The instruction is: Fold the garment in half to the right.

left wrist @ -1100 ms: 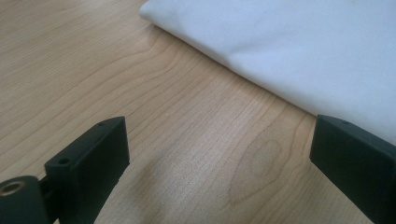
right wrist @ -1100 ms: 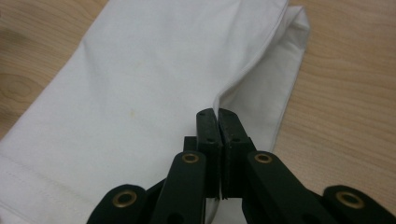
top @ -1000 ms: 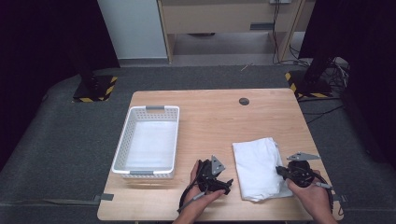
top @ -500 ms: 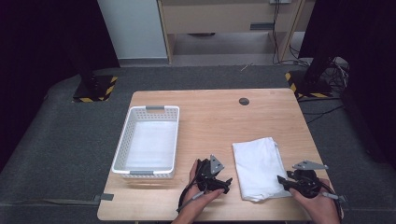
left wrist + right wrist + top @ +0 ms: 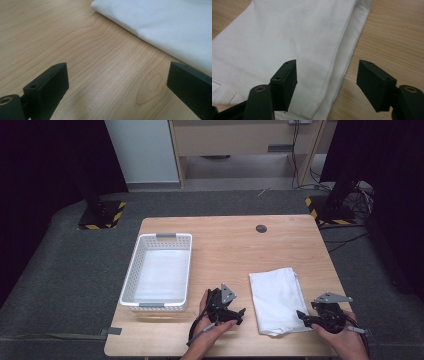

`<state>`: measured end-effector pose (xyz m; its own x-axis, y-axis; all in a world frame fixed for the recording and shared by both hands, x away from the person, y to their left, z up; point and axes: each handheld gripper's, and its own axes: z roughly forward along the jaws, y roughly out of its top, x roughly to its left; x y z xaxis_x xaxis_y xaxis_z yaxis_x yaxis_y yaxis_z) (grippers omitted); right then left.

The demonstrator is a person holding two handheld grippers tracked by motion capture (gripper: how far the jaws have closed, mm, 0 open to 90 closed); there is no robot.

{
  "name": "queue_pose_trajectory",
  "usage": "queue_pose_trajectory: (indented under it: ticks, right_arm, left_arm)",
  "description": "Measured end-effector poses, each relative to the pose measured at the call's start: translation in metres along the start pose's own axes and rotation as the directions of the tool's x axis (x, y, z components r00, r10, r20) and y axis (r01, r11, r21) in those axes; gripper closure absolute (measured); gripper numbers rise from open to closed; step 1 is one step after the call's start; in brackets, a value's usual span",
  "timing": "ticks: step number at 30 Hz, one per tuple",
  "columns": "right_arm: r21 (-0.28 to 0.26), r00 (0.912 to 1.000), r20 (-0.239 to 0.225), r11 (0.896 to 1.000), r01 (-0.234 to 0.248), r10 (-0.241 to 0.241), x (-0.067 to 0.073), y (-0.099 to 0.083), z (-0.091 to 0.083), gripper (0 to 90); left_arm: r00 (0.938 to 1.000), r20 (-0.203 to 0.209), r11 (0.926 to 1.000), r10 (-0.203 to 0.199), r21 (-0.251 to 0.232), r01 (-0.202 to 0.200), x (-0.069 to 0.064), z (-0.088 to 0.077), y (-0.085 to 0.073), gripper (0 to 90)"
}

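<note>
High view: a folded white cloth point(image 5: 276, 299) lies on the table point(image 5: 230, 245), near and right of a white basket point(image 5: 159, 271). The right gripper point(image 5: 301, 316) sits at the cloth's near right corner; its jaws have just been opening and stand apart over the cloth edge, pinching nothing. The left gripper point(image 5: 241, 314), just left of the cloth, has its jaws spread over bare wood.
</note>
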<state>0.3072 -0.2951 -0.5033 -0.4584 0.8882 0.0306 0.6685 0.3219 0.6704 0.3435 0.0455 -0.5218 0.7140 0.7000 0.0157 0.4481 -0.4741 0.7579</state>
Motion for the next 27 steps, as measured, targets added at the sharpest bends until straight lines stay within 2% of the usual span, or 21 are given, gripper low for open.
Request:
queue_pose_trajectory:
  ticks: [3, 6, 9, 18, 23, 27]
  right_arm:
    - [-0.012, 0.9996, -0.012, 1.000, 0.026, -0.026, 0.001, 0.006, 0.002, 23.5]
    - [-0.039, 0.9975, 0.001, 0.997, 0.070, -0.070, 0.003, 0.012, 0.003, 16.6]
    - [-0.050, 0.9959, 0.000, 0.995, 0.090, -0.090, 0.005, 0.018, 0.004, 12.4]
    - [-0.047, 0.9892, -0.036, 0.989, 0.140, -0.142, 0.012, 0.035, 0.015, 7.1]
    - [-0.046, 0.9855, -0.062, 0.987, 0.155, -0.158, 0.020, 0.039, 0.028, 6.1]
    - [-0.030, 0.9807, -0.078, 0.984, 0.177, -0.179, 0.027, 0.038, 0.045, 5.7]
  left_arm:
    - [1.0000, -0.003, 1.0000, -0.009, 0.000, 0.009, 0.003, -0.001, -0.001, 2.7]
    - [0.9998, -0.009, 0.9999, -0.016, 0.000, 0.016, 0.005, -0.002, -0.001, 2.7]
    - [0.9997, -0.011, 0.9998, -0.020, -0.002, 0.020, 0.007, -0.002, -0.001, 2.7]
    - [0.9992, -0.012, 0.9993, -0.037, -0.005, 0.037, 0.013, -0.002, -0.002, 2.7]
    - [0.9987, -0.016, 0.9988, -0.049, -0.003, 0.049, 0.016, -0.004, -0.003, 2.5]
    - [0.9978, -0.020, 0.9980, -0.063, -0.001, 0.063, 0.018, -0.006, -0.003, 2.5]
